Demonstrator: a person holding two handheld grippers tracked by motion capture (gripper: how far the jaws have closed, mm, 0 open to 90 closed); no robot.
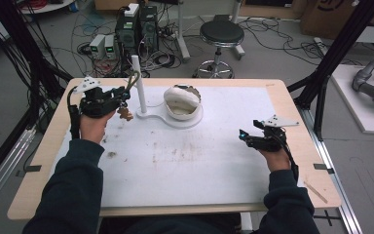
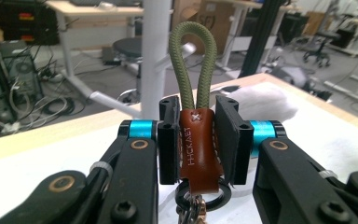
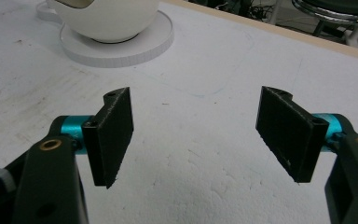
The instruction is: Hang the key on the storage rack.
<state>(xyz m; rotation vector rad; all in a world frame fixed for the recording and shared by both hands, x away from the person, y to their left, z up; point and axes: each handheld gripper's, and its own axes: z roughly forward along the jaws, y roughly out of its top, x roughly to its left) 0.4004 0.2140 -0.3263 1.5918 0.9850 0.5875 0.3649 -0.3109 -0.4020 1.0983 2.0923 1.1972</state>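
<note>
The jaws of the left gripper were clamped on the brown leather tab of a keychain, pinching it from both sides, while the jaws of the right gripper stood wide apart with nothing between them. The keychain's green cord loop rose upright above the tab, just in front of the white post of a stand, and its metal ring hung below the jaws. In the high view the left gripper sat at the table's far left, near the post, with a small charm dangling under it; the right gripper hovered well apart, over the white mat.

The job looked like hooking the loop over 1 of the post's short pegs. The risk was the loop missing or glancing off the peg, since the cord was soft and could fold. Pushing hard sideways could also tip the slim stand or nudge the white bowl beside it.
</note>
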